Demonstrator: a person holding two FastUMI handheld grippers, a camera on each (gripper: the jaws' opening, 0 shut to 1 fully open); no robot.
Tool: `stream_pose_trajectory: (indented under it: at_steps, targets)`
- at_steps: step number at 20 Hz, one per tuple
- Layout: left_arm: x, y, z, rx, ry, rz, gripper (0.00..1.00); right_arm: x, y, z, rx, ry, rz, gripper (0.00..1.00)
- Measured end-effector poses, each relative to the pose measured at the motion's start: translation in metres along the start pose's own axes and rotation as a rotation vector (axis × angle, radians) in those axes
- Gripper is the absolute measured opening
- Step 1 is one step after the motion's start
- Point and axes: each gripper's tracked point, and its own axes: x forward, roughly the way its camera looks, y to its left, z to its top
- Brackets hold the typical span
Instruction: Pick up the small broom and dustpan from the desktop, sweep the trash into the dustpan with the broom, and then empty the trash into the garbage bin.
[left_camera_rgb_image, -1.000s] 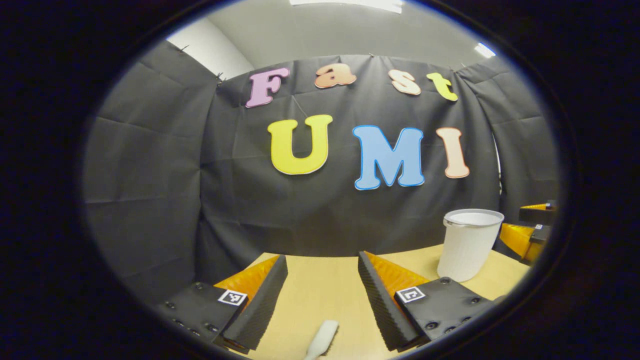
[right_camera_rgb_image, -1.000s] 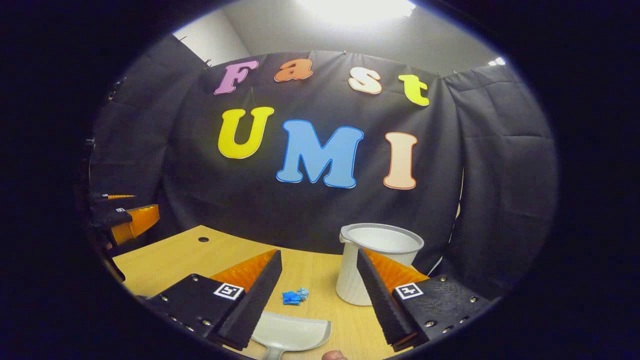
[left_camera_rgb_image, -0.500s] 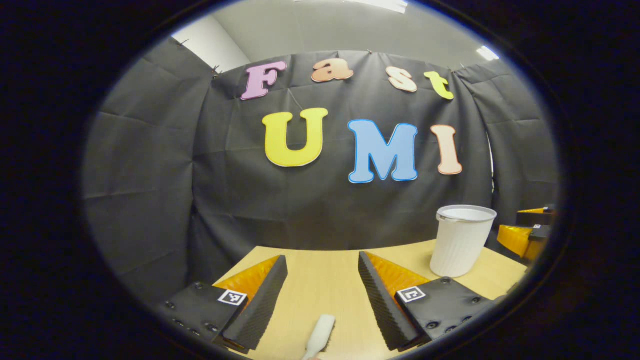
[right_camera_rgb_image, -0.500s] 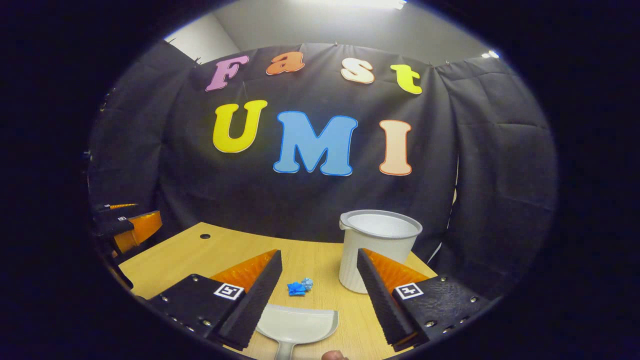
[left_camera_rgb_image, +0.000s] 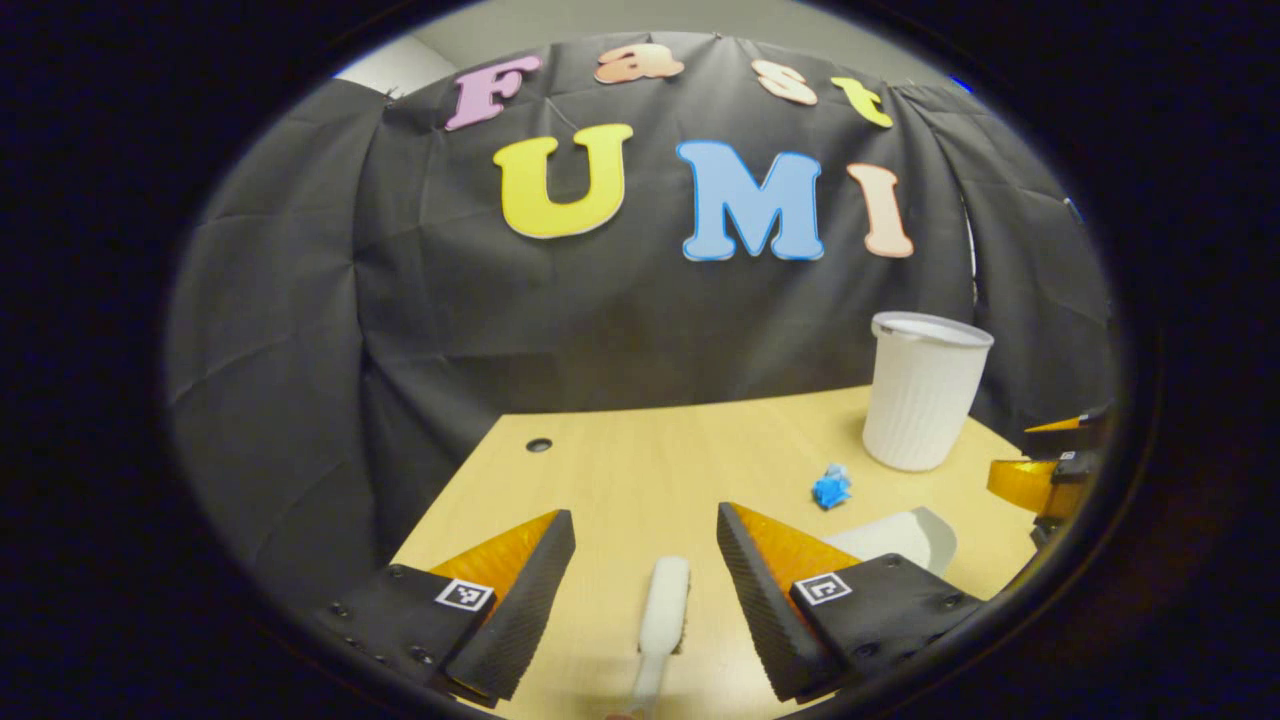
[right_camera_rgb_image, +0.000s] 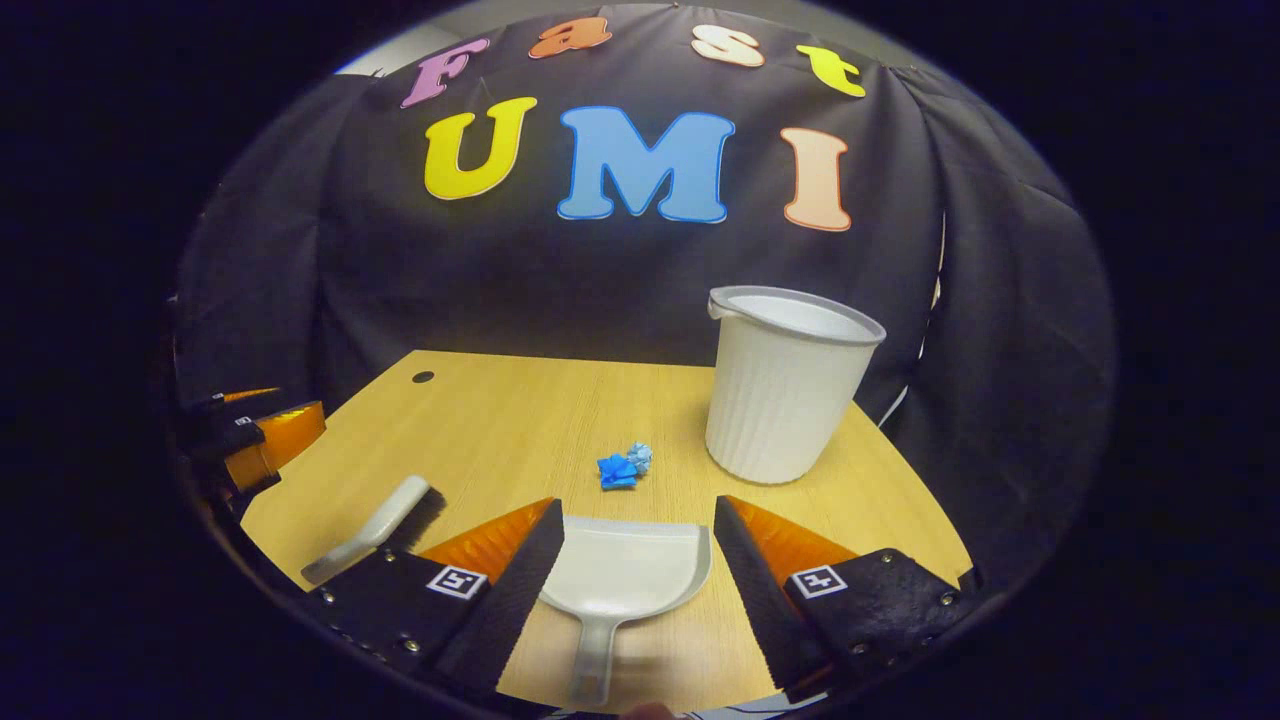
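Note:
A small white broom (left_camera_rgb_image: 660, 628) lies on the wooden desktop (left_camera_rgb_image: 640, 470) between the spread fingers of my left gripper (left_camera_rgb_image: 646, 528), which is open above it. The same broom (right_camera_rgb_image: 372, 528) lies at the left in the right gripper view. A white dustpan (right_camera_rgb_image: 618, 578) lies flat with its handle toward me, between the fingers of my open right gripper (right_camera_rgb_image: 638, 518). The dustpan (left_camera_rgb_image: 900, 538) shows partly behind the left gripper's right finger. Blue crumpled trash (right_camera_rgb_image: 622, 466) (left_camera_rgb_image: 831, 487) sits just beyond the pan. A white ribbed bin (right_camera_rgb_image: 785, 385) (left_camera_rgb_image: 922, 390) stands behind it.
A cable hole (right_camera_rgb_image: 423, 377) sits near the desk's far left corner. The other gripper's fingers (right_camera_rgb_image: 255, 440) show at the left edge of the right gripper view, and at the right edge (left_camera_rgb_image: 1050, 470) of the left gripper view. Black cloth walls close off the back.
Both views have tipped downward, so more desktop shows. The broom now lies farther in between the left fingers, and the dustpan with its handle between the right ones. Both grippers stay open.

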Motion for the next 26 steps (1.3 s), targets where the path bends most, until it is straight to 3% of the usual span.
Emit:
stream_pose_trajectory:
  at_steps: [7, 13, 14, 16, 17, 21, 26]
  targets:
    - [0.021, 0.003, -0.079, 0.022, 0.260, -0.043, 0.98, -0.003, 0.001, -0.059, 0.005, 0.253, -0.036, 0.95]
    - [0.033, 0.001, -0.132, 0.064, 0.434, -0.089, 0.95, -0.005, 0.006, -0.085, 0.043, 0.391, -0.051, 0.95]
    - [0.035, 0.000, -0.139, 0.075, 0.459, -0.099, 0.98, -0.004, 0.007, -0.089, 0.052, 0.414, -0.051, 0.95]
    - [0.037, -0.001, -0.153, 0.102, 0.501, -0.114, 0.92, -0.001, 0.008, -0.103, 0.066, 0.465, -0.053, 0.95]
    - [0.037, -0.003, -0.160, 0.114, 0.521, -0.121, 0.99, -0.001, 0.008, -0.108, 0.070, 0.490, -0.054, 0.95]
    - [0.036, -0.003, -0.186, 0.135, 0.599, -0.133, 0.99, 0.005, 0.011, -0.134, 0.088, 0.585, -0.046, 0.95]
    - [0.042, -0.006, -0.207, 0.124, 0.666, -0.126, 0.95, 0.018, 0.013, -0.154, 0.082, 0.656, -0.036, 0.95]
